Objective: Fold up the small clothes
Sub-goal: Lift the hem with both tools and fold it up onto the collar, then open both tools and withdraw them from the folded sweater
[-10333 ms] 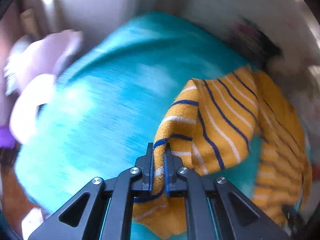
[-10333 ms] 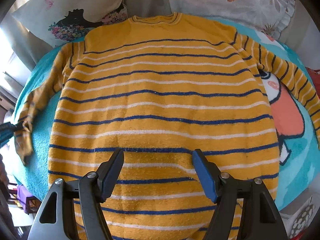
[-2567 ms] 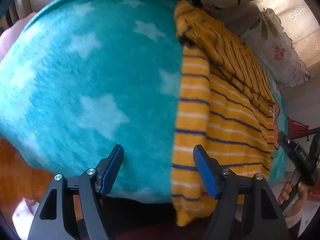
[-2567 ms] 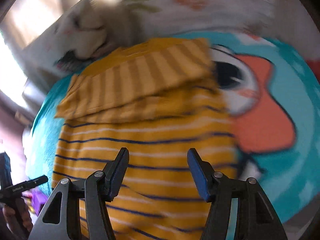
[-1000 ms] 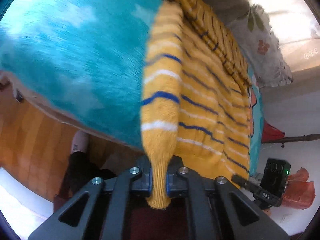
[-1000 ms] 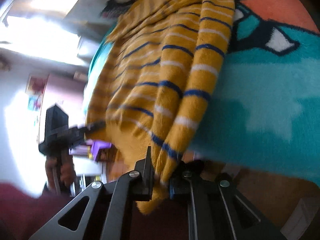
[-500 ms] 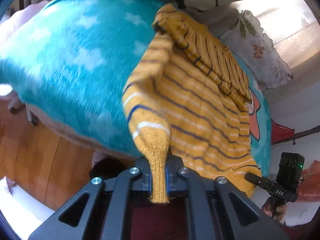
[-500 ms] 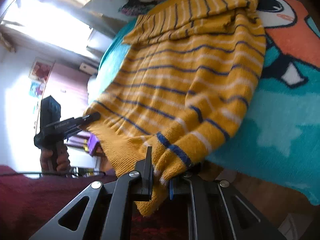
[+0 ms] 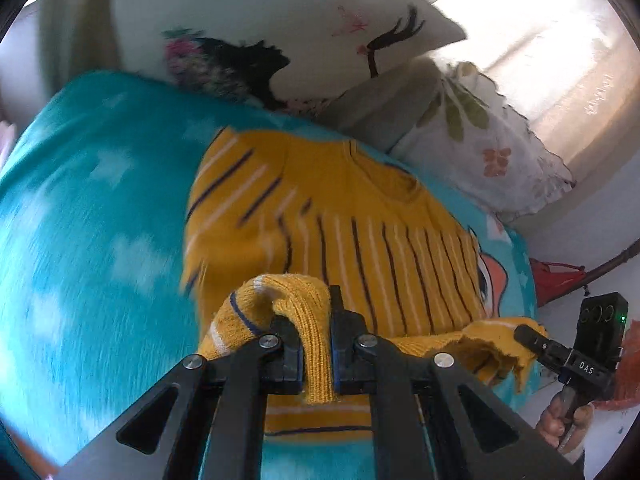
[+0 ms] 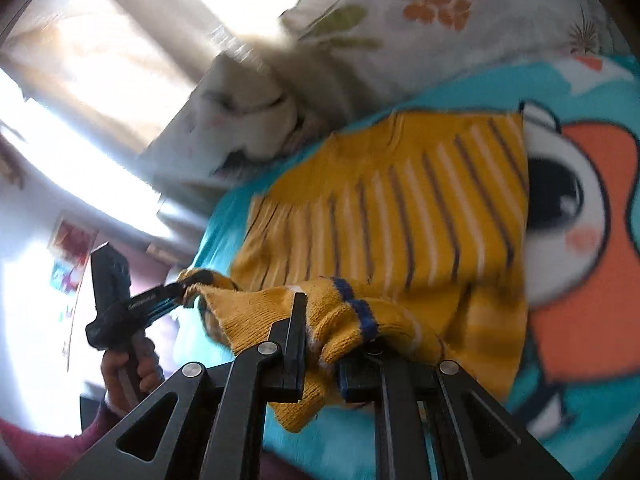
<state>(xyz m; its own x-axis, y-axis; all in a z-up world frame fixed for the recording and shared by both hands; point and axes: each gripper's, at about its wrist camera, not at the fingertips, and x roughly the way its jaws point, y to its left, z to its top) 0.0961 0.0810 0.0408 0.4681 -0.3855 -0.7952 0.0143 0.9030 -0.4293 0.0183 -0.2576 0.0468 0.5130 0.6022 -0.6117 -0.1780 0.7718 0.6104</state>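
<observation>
While both grippers carry the bottom edge up, the teal cartoon blanket (image 9: 92,216) lies under everything on the bed, with a butterfly pillow (image 9: 280,20) and a leaf-print pillow (image 10: 460,12) at the far end. On the blanket sits the yellow striped sweater (image 9: 360,216), its sleeves already folded in across the chest.

The left gripper (image 9: 316,344) has its fingers squeezed tight on one corner of the ribbed hem (image 9: 316,372). The right gripper (image 10: 320,352) has its fingers pinched on the other hem corner, with a thick bunch of knit between them.

What could go wrong? The hem sags between the two corners, so the fold may land crooked or lumpy if one hand goes faster or higher than the other. The folded sleeves could get dragged out of place if the cloth rubs over them. The knit is stretchy, so a hard pull could slip a corner out of the fingers.
</observation>
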